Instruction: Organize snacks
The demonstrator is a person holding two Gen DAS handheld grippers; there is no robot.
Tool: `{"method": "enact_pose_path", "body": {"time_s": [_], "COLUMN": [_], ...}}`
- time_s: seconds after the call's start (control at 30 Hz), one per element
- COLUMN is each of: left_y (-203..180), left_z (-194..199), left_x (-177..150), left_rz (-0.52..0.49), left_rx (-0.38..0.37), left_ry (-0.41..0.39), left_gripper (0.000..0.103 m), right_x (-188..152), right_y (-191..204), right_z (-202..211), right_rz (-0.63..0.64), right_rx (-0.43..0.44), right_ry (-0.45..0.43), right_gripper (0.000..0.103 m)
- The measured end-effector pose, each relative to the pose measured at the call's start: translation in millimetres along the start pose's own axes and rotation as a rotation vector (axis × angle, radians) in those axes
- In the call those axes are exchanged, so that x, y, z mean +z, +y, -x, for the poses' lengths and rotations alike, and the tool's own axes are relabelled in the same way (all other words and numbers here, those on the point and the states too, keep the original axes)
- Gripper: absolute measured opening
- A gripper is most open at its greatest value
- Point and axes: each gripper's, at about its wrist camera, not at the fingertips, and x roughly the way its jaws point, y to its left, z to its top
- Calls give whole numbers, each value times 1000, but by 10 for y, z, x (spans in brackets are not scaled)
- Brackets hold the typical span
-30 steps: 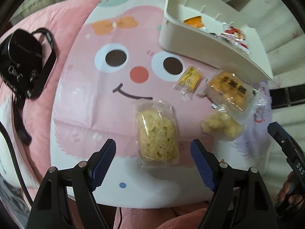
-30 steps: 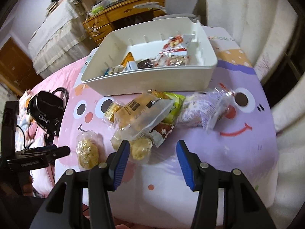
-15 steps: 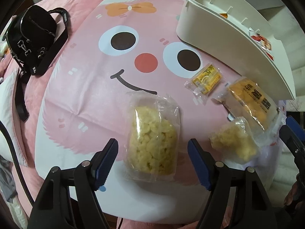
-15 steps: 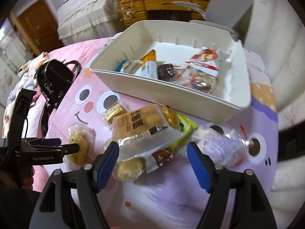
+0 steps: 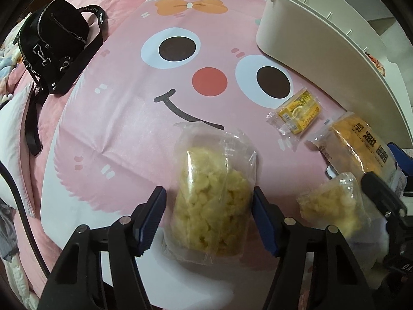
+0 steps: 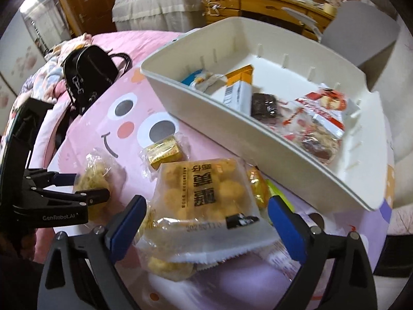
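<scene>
My left gripper [image 5: 207,206] is open, its blue pads on either side of a clear bag of yellow puffed snack [image 5: 213,206] lying on the pink cartoon-face cloth [image 5: 124,118]. The same bag shows in the right wrist view [image 6: 94,178] between the left gripper's fingers. My right gripper [image 6: 205,217] is open around a clear bag of golden round cakes [image 6: 204,196]. A white bin [image 6: 258,139] behind holds several packaged snacks. A small yellow packet [image 5: 299,112] and another puffed-snack bag [image 5: 333,206] lie loose.
A black handbag [image 5: 51,41] with a strap lies at the left on the pink bedding. A green packet [image 6: 280,196] and other wrappers lie under the cake bag. A wooden desk [image 6: 258,0] and a grey chair [image 6: 361,31] stand behind.
Both grippers have moved down and forward over their snack bags. The left pads now flank the puffed-snack bag; the right pads now flank the cake bag.
</scene>
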Motion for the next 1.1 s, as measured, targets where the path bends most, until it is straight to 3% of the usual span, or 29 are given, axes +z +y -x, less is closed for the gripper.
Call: {"method": "enact_pose_path", "body": {"time_s": [0.13, 0.67, 1.1], "left_y": [-25, -101, -14], "left_z": [-38, -7, 26], "left_x": [2, -2, -18], "left_rz": [-7, -14, 0], "left_rx": [11, 20, -9], "left_ry": [-2, -49, -82], "left_gripper": [62, 56, 55], "right_x": [6, -32, -56], "right_y": [86, 75, 112], "right_z": [-93, -336, -275], "right_rz": [48, 45, 57], "right_rx": [-15, -8, -36], "right_ry": [9, 61, 65], "right_gripper": [95, 95, 83]}}
